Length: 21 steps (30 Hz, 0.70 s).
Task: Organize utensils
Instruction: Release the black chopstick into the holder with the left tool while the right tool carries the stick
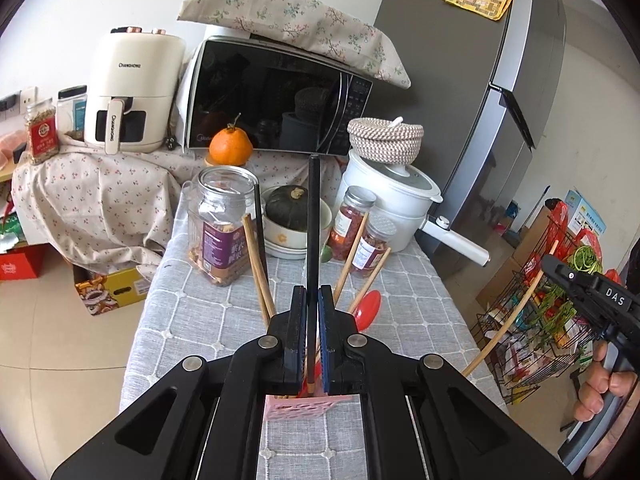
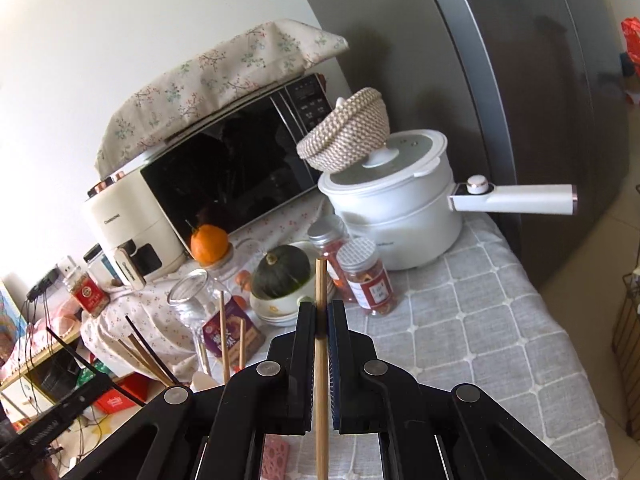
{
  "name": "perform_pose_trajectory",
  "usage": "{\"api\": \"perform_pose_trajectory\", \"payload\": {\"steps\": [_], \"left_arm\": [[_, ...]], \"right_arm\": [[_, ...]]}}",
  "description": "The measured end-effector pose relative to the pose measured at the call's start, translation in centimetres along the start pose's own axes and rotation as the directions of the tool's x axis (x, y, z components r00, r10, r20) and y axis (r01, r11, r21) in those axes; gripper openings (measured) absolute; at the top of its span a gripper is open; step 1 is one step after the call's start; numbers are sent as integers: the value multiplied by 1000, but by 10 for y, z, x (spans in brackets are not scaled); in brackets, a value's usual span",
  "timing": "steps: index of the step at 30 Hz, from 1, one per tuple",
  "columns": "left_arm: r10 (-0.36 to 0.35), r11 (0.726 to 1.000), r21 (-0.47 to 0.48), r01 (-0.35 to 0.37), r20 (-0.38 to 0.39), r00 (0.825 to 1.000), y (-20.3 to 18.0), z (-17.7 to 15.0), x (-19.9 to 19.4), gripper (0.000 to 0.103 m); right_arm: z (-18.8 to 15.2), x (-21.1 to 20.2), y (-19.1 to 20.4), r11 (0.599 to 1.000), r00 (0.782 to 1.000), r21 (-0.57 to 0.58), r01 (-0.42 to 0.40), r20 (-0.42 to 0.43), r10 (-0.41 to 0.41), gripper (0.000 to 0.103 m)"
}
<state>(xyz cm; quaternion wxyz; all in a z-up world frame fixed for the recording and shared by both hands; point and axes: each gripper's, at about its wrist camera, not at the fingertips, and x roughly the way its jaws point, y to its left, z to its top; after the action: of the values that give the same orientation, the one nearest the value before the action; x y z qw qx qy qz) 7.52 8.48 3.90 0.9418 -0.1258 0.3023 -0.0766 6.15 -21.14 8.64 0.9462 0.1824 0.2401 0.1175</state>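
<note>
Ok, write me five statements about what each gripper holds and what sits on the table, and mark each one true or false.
1. The left gripper is shut on a black chopstick. True.
2. The right gripper holds a red spoon. False: it is shut on a wooden chopstick.
3. A woven basket rests on the lid of the white pot. True.
4. The microwave stands bare on top. False: a floral cloth lies over it.
5. The dark green squash lies directly on the tablecloth. False: it sits in a white bowl.
</note>
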Motion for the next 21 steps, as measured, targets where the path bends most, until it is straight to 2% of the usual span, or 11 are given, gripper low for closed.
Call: {"api": "perform_pose_trajectory", "payload": {"steps": [10,14,16,18,21], "left_arm": [[-6,1000,14,7,-67,998,-3,-6,35,6],[17,999,29,-15,-70,997,-2,-7,42,9],[31,999,16,-30,-78,996,1,-7,42,14],[33,999,4,-33,-86,996,4,-8,40,31],[43,999,-4,-43,-87,995,8,-9,31,47]], "right_arm": [[1,-3,15,999,998,-21,-51,36,51,4],[-1,-2,24,997,997,-24,-69,41,70,4],[-2,0,28,997,996,-26,-79,43,80,4],[-3,1,34,995,995,-29,-91,50,92,4],[-3,1,41,994,991,-32,-108,70,110,4]]}}
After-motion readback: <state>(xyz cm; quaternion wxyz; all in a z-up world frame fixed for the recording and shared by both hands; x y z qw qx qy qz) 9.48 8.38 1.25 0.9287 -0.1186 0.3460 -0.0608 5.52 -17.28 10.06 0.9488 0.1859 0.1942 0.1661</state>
